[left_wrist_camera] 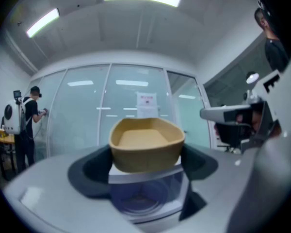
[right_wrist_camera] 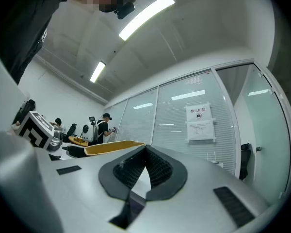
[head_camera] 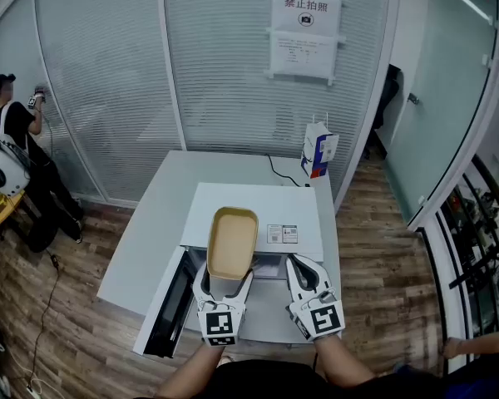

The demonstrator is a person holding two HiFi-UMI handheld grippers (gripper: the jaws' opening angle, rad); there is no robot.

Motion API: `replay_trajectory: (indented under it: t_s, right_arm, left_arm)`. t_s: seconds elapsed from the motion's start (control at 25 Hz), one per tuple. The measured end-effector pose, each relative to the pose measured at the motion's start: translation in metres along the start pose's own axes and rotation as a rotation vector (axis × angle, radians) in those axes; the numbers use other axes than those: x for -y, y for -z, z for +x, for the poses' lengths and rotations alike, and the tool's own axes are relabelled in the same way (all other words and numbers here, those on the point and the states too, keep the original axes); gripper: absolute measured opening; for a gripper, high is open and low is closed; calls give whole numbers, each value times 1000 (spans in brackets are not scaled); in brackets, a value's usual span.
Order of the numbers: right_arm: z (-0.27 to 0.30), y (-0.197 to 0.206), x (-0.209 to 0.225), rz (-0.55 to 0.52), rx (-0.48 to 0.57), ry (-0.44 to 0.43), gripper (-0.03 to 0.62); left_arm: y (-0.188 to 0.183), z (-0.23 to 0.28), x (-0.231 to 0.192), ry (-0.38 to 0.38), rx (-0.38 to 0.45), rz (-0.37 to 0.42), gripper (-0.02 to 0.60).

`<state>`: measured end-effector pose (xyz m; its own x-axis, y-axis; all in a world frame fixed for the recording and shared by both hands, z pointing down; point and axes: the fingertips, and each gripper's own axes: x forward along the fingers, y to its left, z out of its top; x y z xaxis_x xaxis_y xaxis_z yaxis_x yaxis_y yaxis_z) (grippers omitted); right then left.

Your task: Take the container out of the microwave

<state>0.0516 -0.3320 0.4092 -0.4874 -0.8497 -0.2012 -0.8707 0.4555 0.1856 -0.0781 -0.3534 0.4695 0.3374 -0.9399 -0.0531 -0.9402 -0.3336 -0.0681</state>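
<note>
container held at the microwave's open mouth

the left gripper (head_camera: pixel 224 283) has its fingers (left_wrist_camera: pixel 94 166) spread wide and pinching the tan container (head_camera: pixel 233 241) by its two sides. in the left gripper view a dark pad presses on each flank of the container (left_wrist_camera: pixel 146 143). the container is empty, open side up and sitting level. in the head view it overlaps the front edge of the white microwave (head_camera: pixel 291 210). in the left gripper view it sits level with that top edge, and the cavity and its glass turntable (left_wrist_camera: pixel 143 200) show below it, so it is off the turntable.

the microwave door (head_camera: pixel 173 306) hangs open toward the left gripper's side. the microwave stands on a white counter (head_camera: pixel 150 223).

the right gripper (head_camera: pixel 299 266) sits just beside the container on its right, apart from it. its fingers (right_wrist_camera: pixel 157 166) are pressed together at the tips with nothing between them.

at the counter's far end a white and blue carton (head_camera: pixel 319 155) stands upright near a black cable (head_camera: pixel 279 173). behind it a glass wall carries a paper notice (head_camera: pixel 306 36). a person (head_camera: pixel 12 131) in black stands well apart at the left.
</note>
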Motion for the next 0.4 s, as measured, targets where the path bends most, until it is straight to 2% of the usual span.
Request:
replay_trajectory:
  t_s: [0.4]
  right_arm:
    - [2, 1, -2, -1, -1, 4, -2]
  left_arm:
    - [1, -2, 0, 5, 3, 17, 445]
